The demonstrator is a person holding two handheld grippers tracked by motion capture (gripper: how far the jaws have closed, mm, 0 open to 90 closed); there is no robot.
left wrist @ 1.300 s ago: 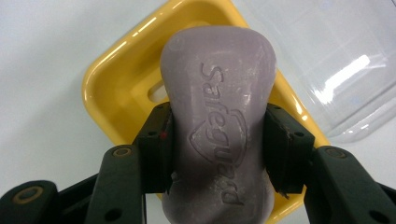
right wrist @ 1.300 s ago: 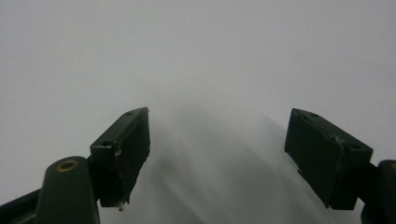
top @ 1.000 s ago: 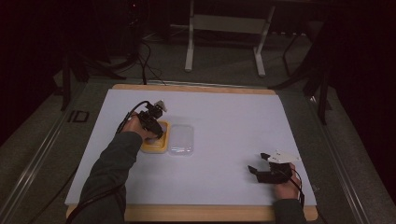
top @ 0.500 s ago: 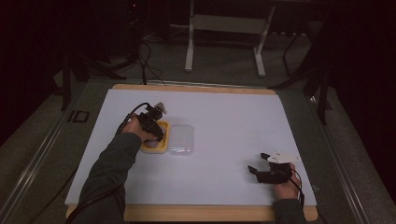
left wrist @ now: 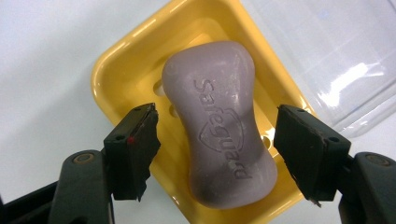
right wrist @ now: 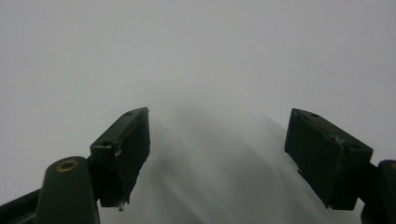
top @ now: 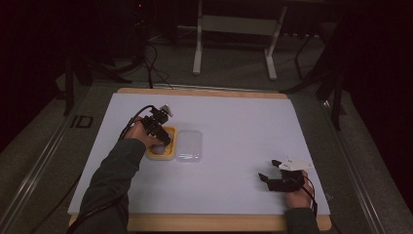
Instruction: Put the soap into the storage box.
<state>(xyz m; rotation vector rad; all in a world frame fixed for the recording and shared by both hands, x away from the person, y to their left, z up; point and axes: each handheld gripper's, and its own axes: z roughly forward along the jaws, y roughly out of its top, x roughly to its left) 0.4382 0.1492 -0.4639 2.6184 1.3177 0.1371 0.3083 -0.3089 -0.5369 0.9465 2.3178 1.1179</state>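
- The left tool (left wrist: pixel 217 140) has its jaws spread wide, and they've just been opening up. The purple soap bar (left wrist: pixel 219 126) sits between them, but neither pad is pressing on it; there's a visible gap on both sides.
- That soap bar lies inside the yellow soap dish (left wrist: pixel 121 70), running lengthwise along it, stamped lettering facing up. In the high view the left tool (top: pixel 158 139) hangs right over the yellow soap dish (top: pixel 168 155), hand tipped down toward it.
- Just beside the dish, on the side toward the middle of the counter, there's a clear plastic lid (top: pixel 189 146) lying flat. From the left gripper view the clear plastic lid (left wrist: pixel 336 51) is up in the corner and looks like it's touching the dish edge or as good as, can't quite tell which.
- The right tool (right wrist: pixel 217 154) is spread apart too, nothing between the jaws, just white counter (right wrist: pixel 196 56) underneath.
- In the high view the right tool (top: pixel 270 171) rests low near the front right corner of the white counter (top: pixel 234 112), well apart from the dish and lid, grey plate on top, jaws pointing toward the left side.
- Past the far edge of the counter it's dark floor with a metal stand (top: pixel 234 29) and some cables.
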